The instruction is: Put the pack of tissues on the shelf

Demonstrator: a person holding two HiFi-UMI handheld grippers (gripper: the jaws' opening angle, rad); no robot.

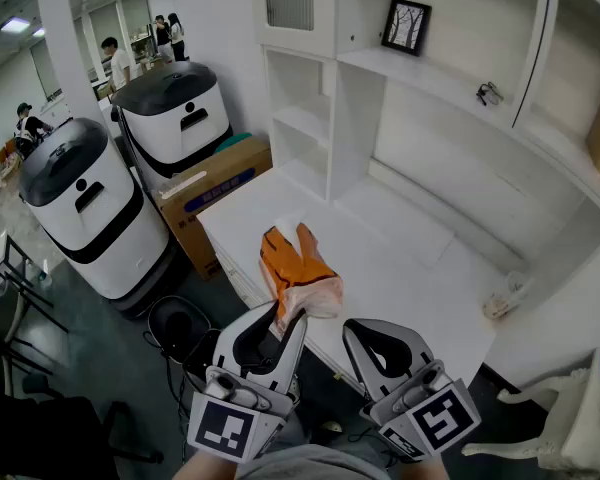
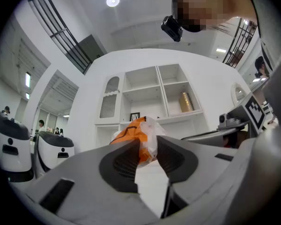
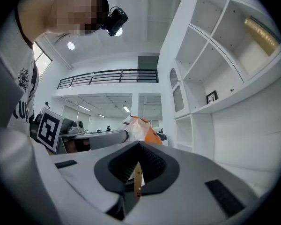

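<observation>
**Far left.** Two white machines with dark lids [image 1: 80, 208] stand on the floor. A cardboard box [image 1: 215, 183] sits between them and the worktop [image 1: 410, 268]. People stand in the background at the upper left.

**Left tongs.** The left tongs [image 1: 290, 318] are at the lower centre-left of the head view, over the front edge of the worktop. Their two jaws pinch the lower end of the pack of tissues [image 1: 298, 266]. The left gripper view shows the orange-and-white wrapper pressed between both ribbed pads.

**Pack of tissues.** The pack is lifted clear of the worktop and sticks out past the jaw tips towards the shelf unit [image 1: 302, 118]. It is well apart from every shelf and touches none of them.

**Right tongs.** The right tongs [image 1: 356, 330] are just beside the left tongs, at about the same height. Their jaws are pressed together at the tips, and nothing is held between the pads.

**Right and rear.** The white shelf unit rises from the back of the worktop. A framed picture [image 1: 406, 26] stands on its long upper shelf. In the left gripper view, a gold cylinder [image 2: 185, 102] stands in a higher compartment. A small pale crumpled item [image 1: 502, 298] lies near the right end of the worktop, but what it is cannot be told. A white chair [image 1: 570, 408] stands at the far right.
</observation>
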